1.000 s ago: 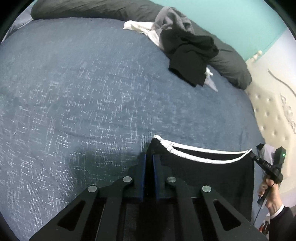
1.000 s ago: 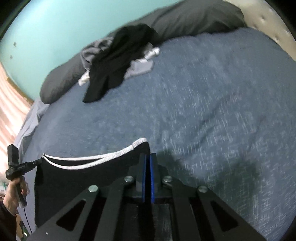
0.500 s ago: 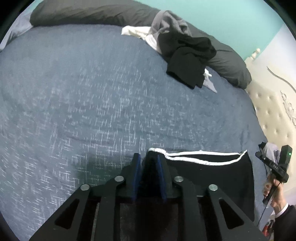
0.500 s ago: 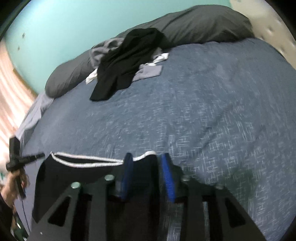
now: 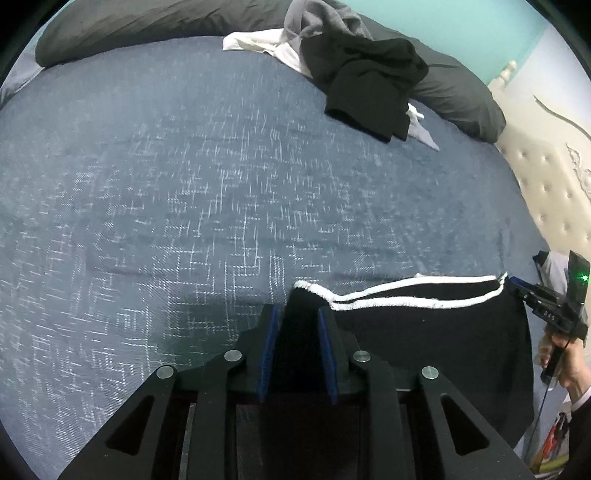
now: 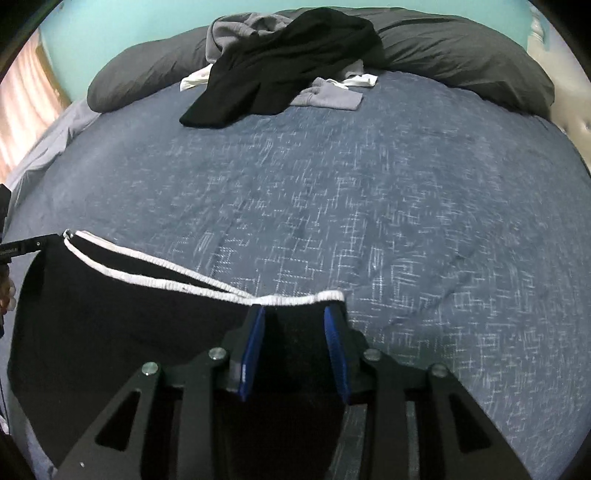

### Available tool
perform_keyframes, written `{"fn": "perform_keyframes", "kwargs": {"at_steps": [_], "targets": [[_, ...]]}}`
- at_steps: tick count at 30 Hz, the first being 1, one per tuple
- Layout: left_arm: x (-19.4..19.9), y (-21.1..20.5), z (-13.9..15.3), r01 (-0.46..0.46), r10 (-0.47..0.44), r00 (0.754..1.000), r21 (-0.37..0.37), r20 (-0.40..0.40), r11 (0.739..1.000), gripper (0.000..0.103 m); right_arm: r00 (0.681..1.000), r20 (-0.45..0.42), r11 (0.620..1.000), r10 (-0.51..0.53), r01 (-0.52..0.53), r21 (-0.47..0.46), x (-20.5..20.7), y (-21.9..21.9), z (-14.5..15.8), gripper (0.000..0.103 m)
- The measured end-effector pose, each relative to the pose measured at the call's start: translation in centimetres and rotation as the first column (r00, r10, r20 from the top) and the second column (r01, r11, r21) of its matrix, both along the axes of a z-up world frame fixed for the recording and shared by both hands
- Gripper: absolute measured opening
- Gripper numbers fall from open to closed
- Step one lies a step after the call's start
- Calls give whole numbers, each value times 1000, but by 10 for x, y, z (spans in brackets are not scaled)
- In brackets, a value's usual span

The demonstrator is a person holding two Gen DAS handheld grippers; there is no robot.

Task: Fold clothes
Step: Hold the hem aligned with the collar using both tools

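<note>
On my left wrist view, the left tongs (image 5: 297,325) stand apart, their blue pads clear of the cloth between them, so they clamp nothing. The black shorts (image 5: 424,332) lie flat on the bed (image 5: 184,184) at its near edge, and their left waistband corner pokes up between the pads. The white waistband (image 5: 399,297) runs from that corner rightward to the right tongs (image 5: 517,286), seen from the side, with a hand (image 5: 565,363) on the grip. From this side I cannot tell their gap.

On my right wrist view, the left tongs (image 6: 51,239) show only as a dark tip at the left edge, touching the far waistband (image 6: 147,273) corner. The shorts (image 6: 110,325) spread from there to the right tongs (image 6: 295,314), whose blue pads stand wide, with the waistband's right corner lying loose between them and gripped by neither.

Far across the bed (image 6: 406,203), well apart from the shorts, a pile of clothes (image 6: 280,62), black, grey and white, rests against the dark pillows (image 6: 461,55) below a teal wall (image 6: 110,33). There are no containers in view; everything lies straight on the bed.
</note>
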State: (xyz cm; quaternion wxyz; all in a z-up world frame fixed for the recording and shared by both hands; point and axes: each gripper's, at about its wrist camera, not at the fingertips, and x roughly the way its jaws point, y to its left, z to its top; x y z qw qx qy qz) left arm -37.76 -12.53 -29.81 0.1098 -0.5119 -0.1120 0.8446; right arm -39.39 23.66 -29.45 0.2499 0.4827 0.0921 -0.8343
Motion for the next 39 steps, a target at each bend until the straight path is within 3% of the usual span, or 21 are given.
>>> {"fn": "perform_keyframes", "kwargs": {"at_steps": [2,4,6,15,17,20,22,23,24,26,31,36,39], "targets": [[0,1,-3,5,-5,1000,-1,1,1000,24,1000,7,1000,8,-8,-1,0,0,-5,16],[1,1,-5,8,-8,1000,0,2,1000,23,1000,1,1000,15,-15,4,2,1,-8,8],[2,1,-4,10,-10,1000,-1,-5,1000,13,1000,-13,1000,-2,2,-16,2,7,-3,2],[5,-1,9,-3,3,999,-1,-40,1000,9,995,-61,992,-75,68,-108,2,32,19,0],[5,-1,10,-6,6,999,1,-39,1000,9,998,-28,986,-58,53,-157,-2,33,20,0],[6,-1,10,-9,9,999,4,-38,1000,9,998,38,987,-58,63,-148,-7,27,13,1],[7,0,10,-8,8,999,3,-38,1000,9,996,68,990,-58,66,-127,-10,22,7,5],[7,0,9,-8,8,999,2,-38,1000,9,995,77,992,-57,65,-110,-10,19,4,12],[7,0,9,-6,6,999,3,-37,1000,9,994,92,993,-55,64,-96,-11,17,0,26],[8,0,8,-2,2,999,2,-37,1000,9,994,100,996,-42,49,-70,-10,11,-6,29],[8,0,6,1,-1,999,3,-34,1000,9,999,39,1000,16,-16,-14,-3,-1,-10,27],[10,0,1,-3,3,1000,7,-27,1000,9,999,-9,998,47,-46,45,4,-5,-13,7],[11,-1,1,-4,5,1000,8,-28,1000,9,998,-40,999,41,-39,30,9,-3,-8,4]]}}
